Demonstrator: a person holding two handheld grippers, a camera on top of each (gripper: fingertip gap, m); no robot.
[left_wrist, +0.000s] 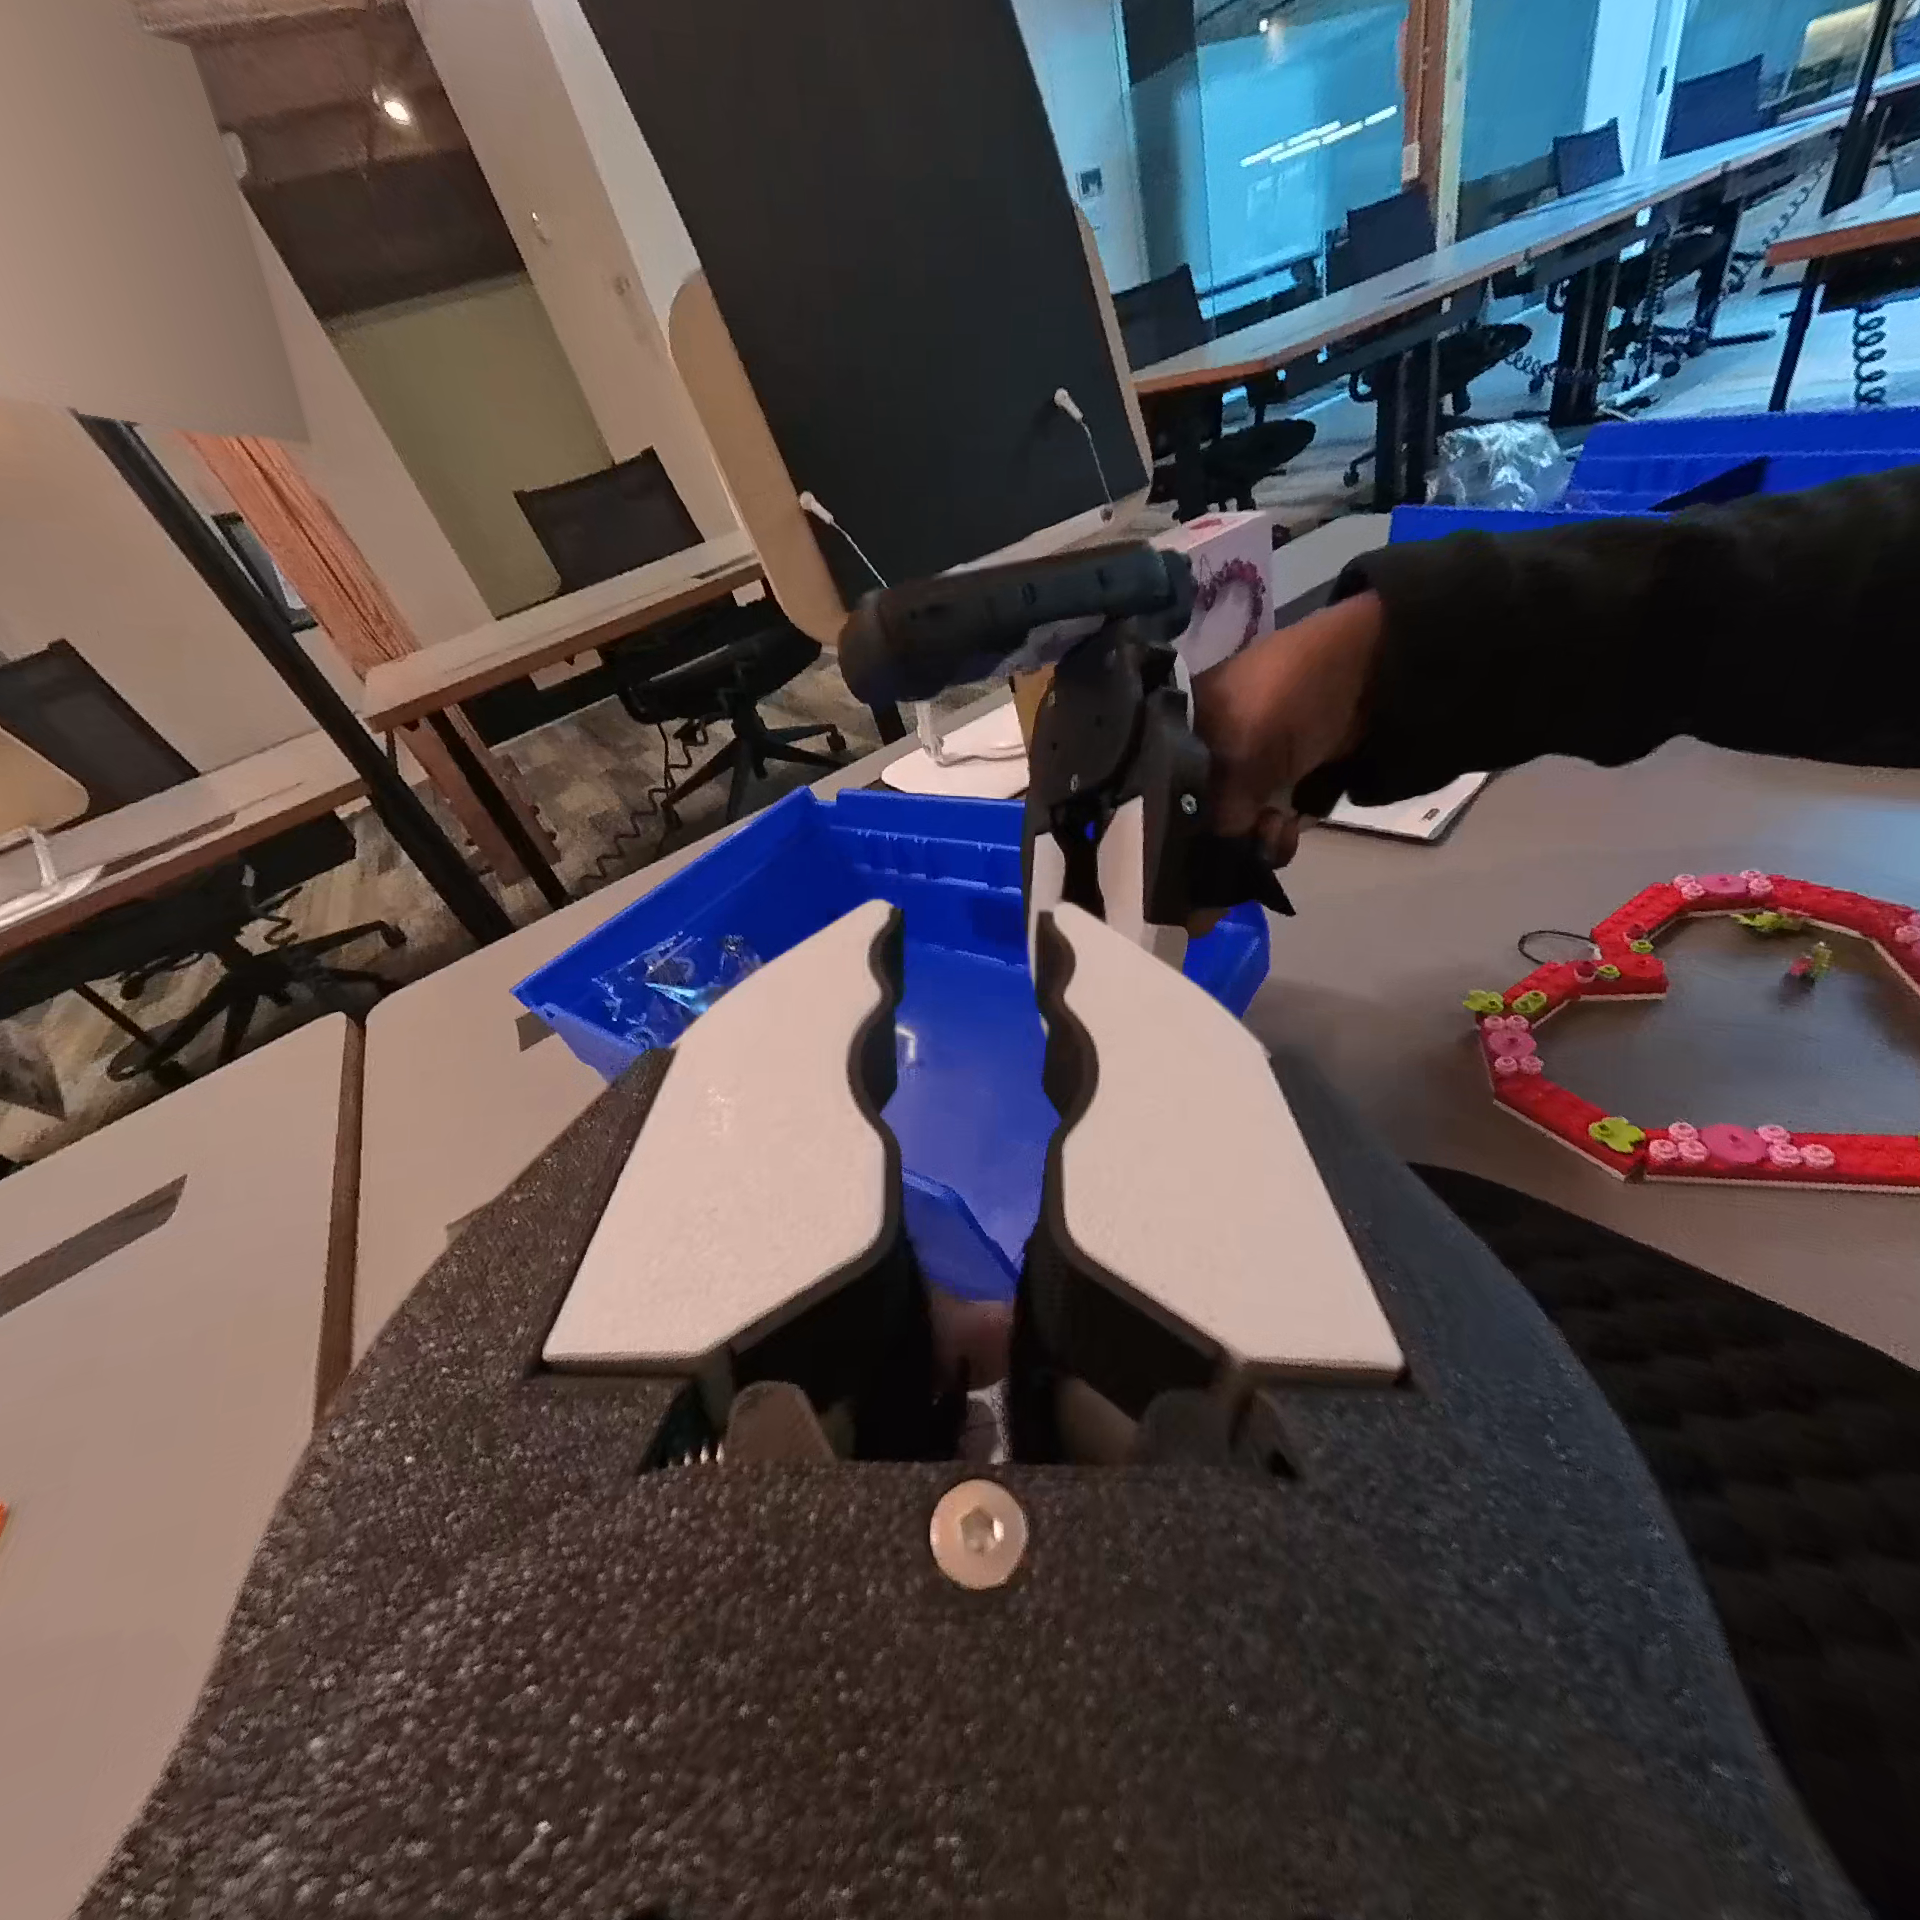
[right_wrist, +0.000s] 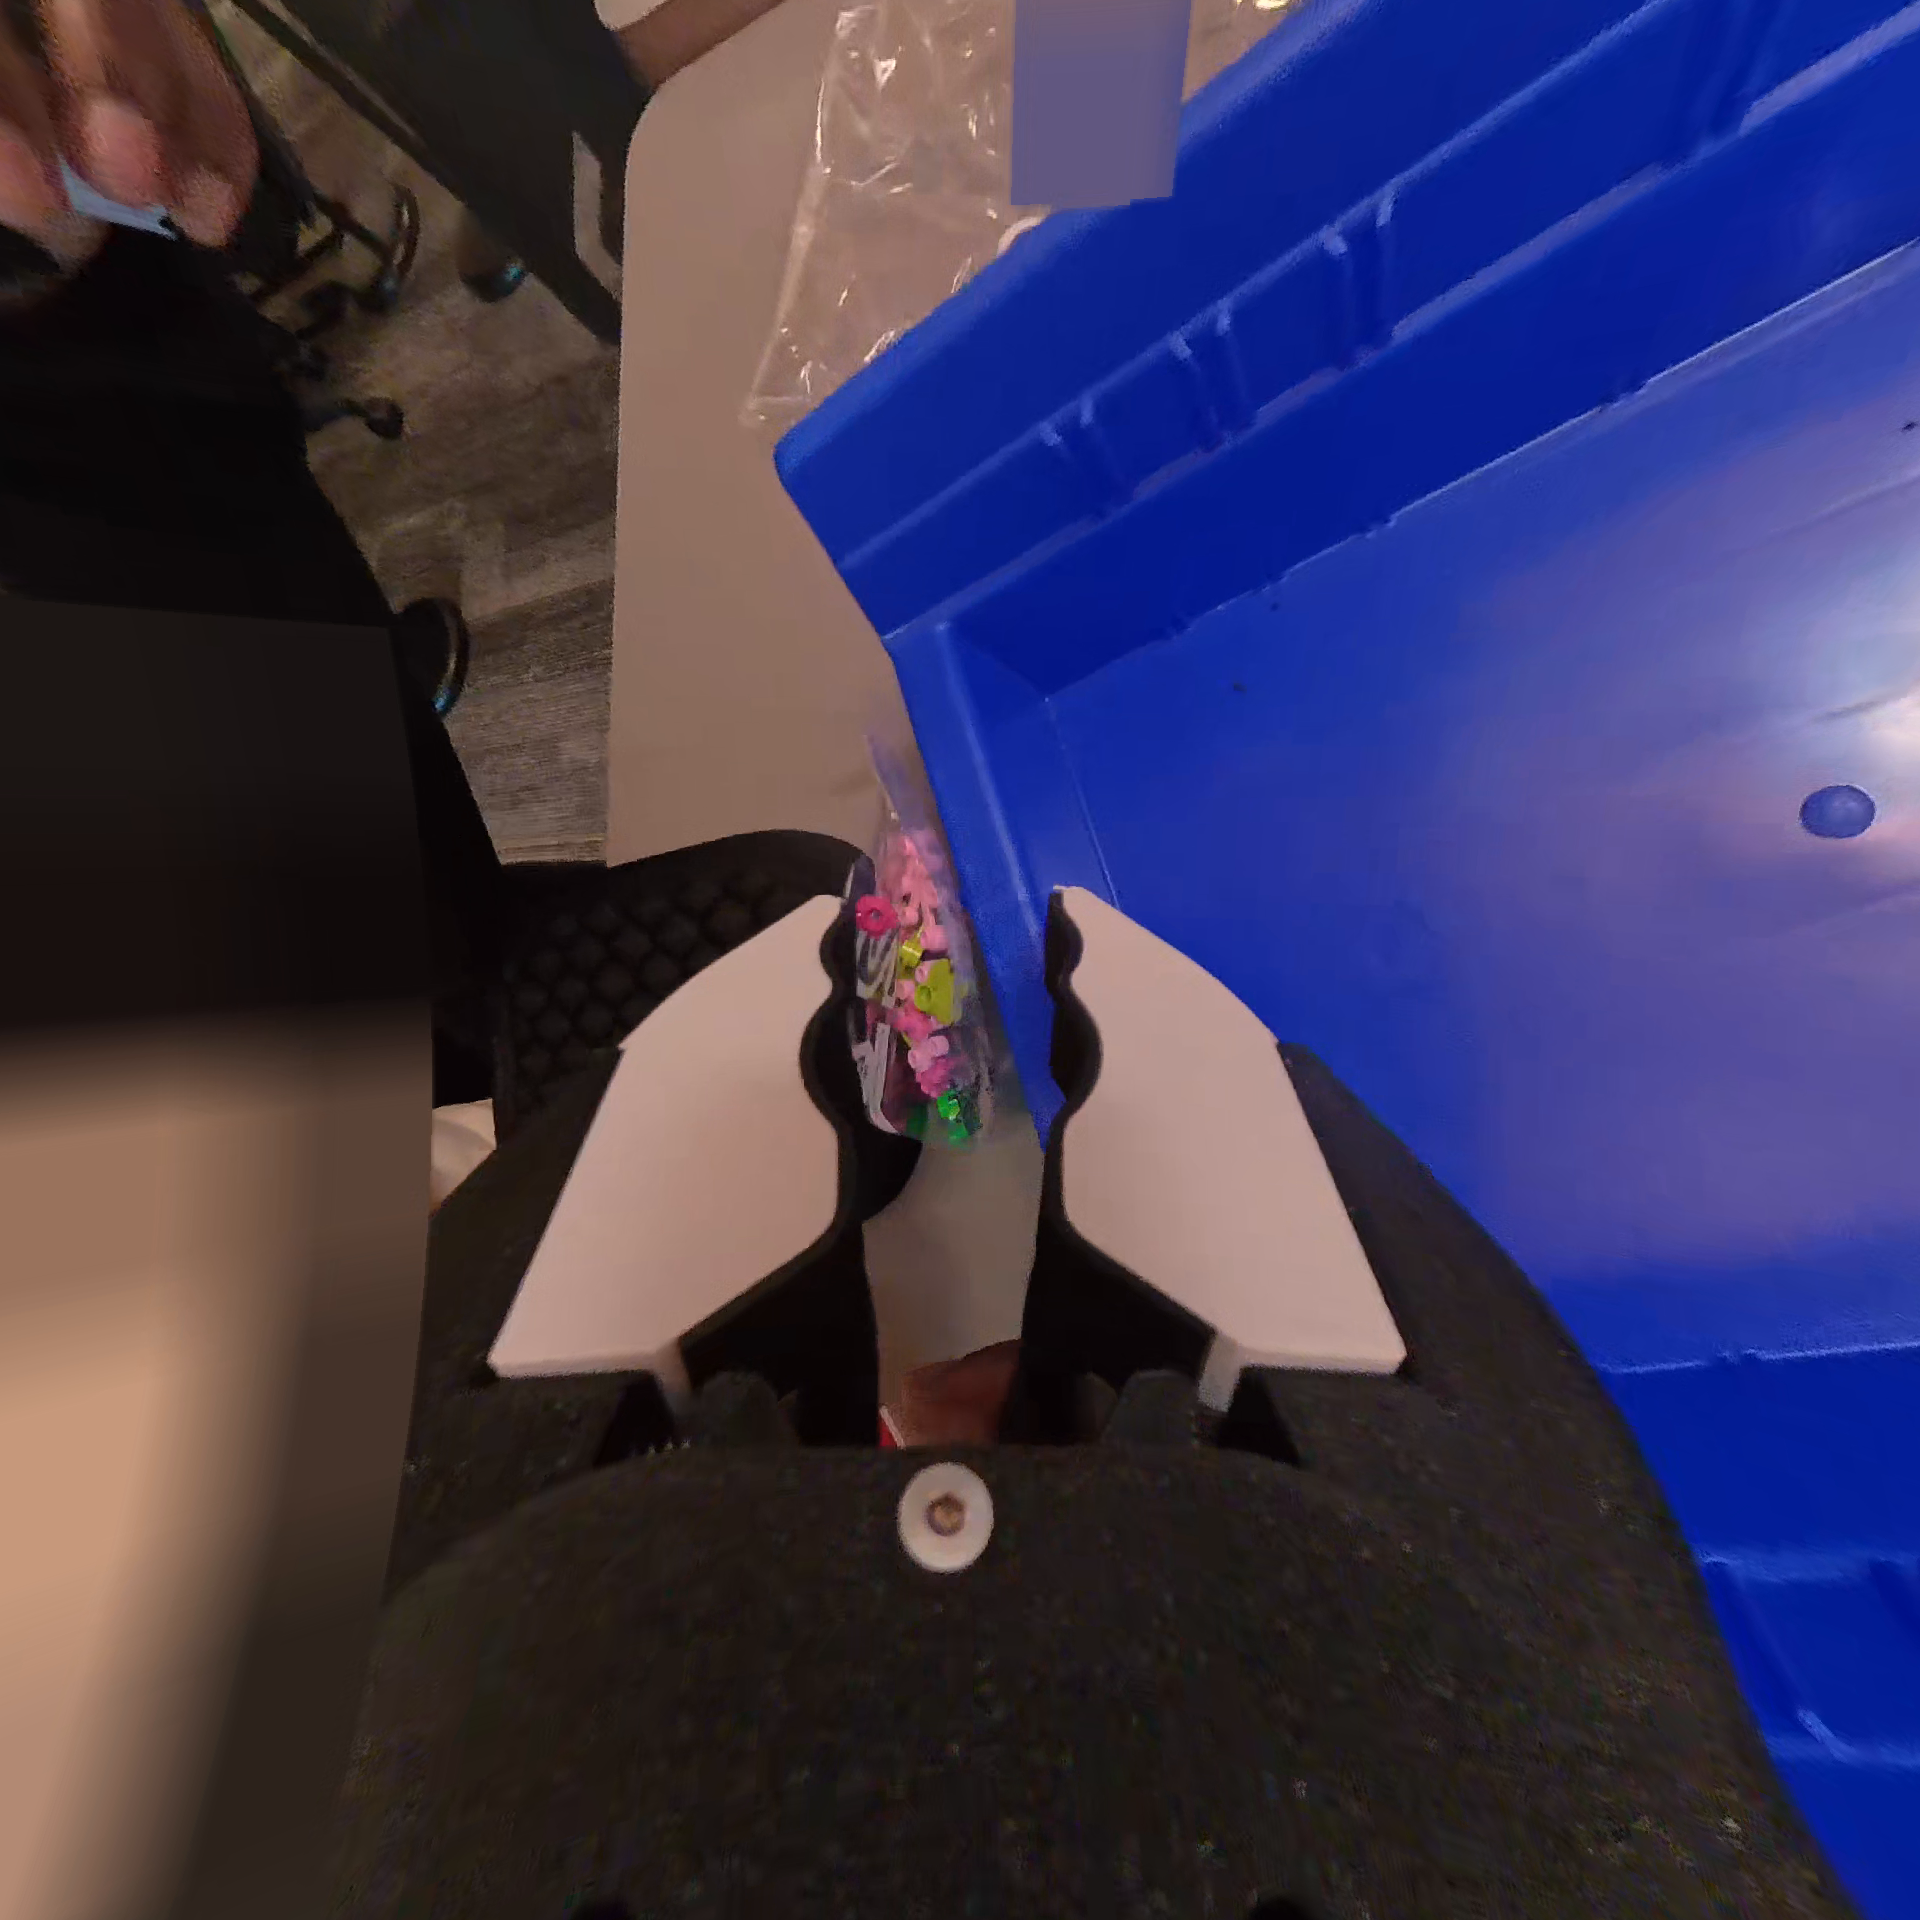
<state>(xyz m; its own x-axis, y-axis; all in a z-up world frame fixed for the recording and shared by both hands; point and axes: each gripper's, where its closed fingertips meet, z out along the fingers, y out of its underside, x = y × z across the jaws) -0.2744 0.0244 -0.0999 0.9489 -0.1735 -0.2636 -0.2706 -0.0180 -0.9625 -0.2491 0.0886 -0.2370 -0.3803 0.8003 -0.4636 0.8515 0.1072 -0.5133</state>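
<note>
Two grippers (left_wrist: 966, 935) (right_wrist: 945, 925), each with two fingers (left_wrist: 748, 1122). Three blue bins: one at centre (left_wrist: 935, 862), two at 2 o'clock (left_wrist: 1756, 457). One red heart frame (left_wrist: 1704, 1029). One bag of bricks (right_wrist: 920, 1018).

a bin (left_wrist: 790, 914) sits on the table (left_wrist: 1455, 862) ahead of the left gripper (left_wrist: 966, 987), crumpled plastic (left_wrist: 675, 977) inside it. the heart-shaped brick frame (left_wrist: 1621, 1049) lies to its right. the right gripper (right_wrist: 945, 935) straddles the bin's wall (right_wrist: 987, 831), a bag of small pieces (right_wrist: 920, 1013) just outside it.

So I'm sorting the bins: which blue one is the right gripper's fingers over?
The near blue bin at the table's front edge, holding clear plastic; the right gripper hangs over its rim. The other blue bins sit far back.
</note>
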